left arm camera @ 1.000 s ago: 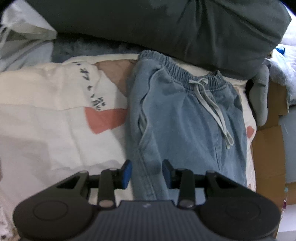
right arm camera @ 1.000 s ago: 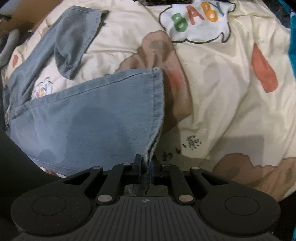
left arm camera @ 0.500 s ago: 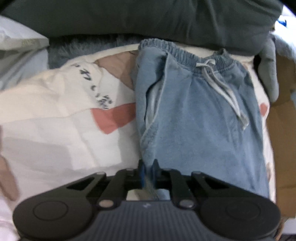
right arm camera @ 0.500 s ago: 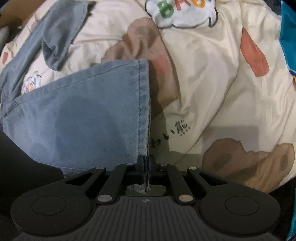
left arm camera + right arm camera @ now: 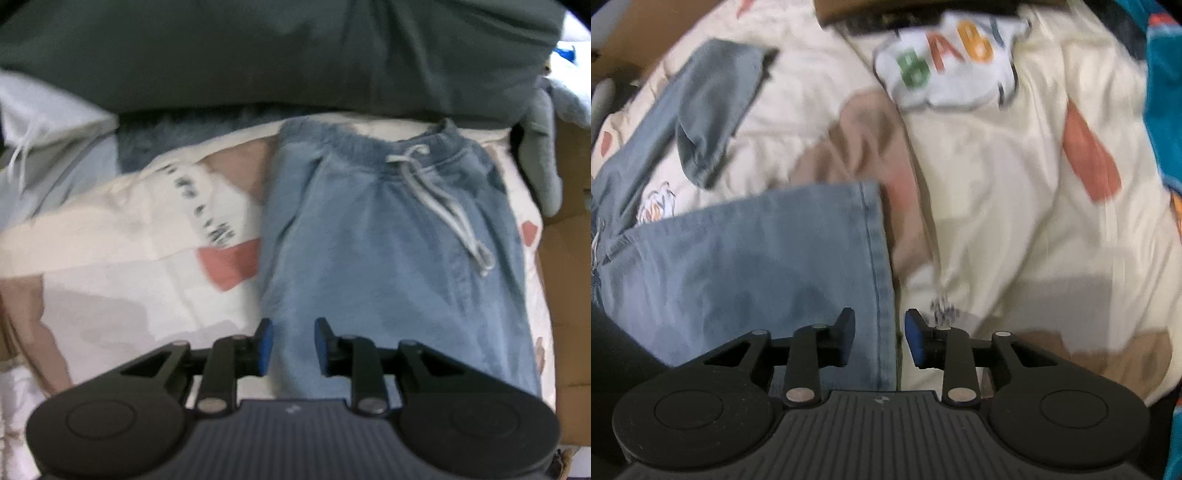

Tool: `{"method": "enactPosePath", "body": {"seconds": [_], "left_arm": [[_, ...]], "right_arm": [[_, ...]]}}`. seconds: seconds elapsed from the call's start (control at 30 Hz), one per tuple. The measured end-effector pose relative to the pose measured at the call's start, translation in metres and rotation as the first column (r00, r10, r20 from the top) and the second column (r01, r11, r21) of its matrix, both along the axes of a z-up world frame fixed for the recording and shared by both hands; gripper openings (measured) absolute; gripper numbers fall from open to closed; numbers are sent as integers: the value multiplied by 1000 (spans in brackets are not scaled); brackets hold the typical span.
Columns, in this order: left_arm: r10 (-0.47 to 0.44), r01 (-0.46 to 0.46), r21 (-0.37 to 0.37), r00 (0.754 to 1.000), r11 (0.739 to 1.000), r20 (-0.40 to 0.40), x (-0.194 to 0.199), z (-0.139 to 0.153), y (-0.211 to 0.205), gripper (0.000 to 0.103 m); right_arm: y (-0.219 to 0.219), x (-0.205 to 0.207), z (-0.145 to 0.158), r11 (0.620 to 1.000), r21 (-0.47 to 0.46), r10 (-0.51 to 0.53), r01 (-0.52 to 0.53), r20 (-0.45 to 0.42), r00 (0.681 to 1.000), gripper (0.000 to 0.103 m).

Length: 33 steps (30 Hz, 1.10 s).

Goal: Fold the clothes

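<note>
The jeans [image 5: 388,258] lie flat on the quilt [image 5: 110,266] — waistband toward the dark pillow [image 5: 277,55]. Both the left gripper [image 5: 291,345] and right gripper [image 5: 879,338] have just been opening, jaws released — denim lies under each gap, unpinched.

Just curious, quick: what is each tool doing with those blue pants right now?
Left tool: open, jaws just opening, pants edge between, not gripped.
Right tool: open, jaws just opening, pant hem between, released.

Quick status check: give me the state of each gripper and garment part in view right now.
Left gripper: open, jaws just opened, straddling the trousers' edge.
Right gripper: open, jaws just opened, hem between them.
Light blue denim drawstring trousers: lying flat, released.
White drawstring: loose, lying on the denim.
Trouser leg hem: flat on the cream printed bedsheet.
</note>
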State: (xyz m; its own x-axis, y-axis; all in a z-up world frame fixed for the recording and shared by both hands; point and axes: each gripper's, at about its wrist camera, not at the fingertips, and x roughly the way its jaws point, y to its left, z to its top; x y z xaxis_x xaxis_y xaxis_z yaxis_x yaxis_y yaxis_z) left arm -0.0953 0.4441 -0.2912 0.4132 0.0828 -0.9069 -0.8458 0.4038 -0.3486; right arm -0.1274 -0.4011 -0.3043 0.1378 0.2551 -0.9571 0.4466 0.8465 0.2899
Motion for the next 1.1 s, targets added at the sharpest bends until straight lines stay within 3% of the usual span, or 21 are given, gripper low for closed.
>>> {"method": "enactPosePath", "body": {"seconds": [0.27, 0.57, 0.8, 1.1], "left_arm": [[-105, 102, 45, 993, 994, 50, 54, 44, -6, 33], [-197, 192, 66, 976, 979, 89, 133, 68, -9, 34], [-245, 238, 67, 961, 969, 131, 206, 67, -23, 34], [-252, 246, 53, 953, 968, 168, 302, 41, -47, 34]], "right_arm": [[-9, 50, 24, 1000, 9, 2, -4, 222, 975, 37], [4, 135, 25, 997, -11, 78, -79, 338, 938, 39], [16, 191, 20, 990, -49, 139, -130, 380, 914, 41], [30, 258, -5, 965, -146, 256, -217, 355, 899, 42]]}}
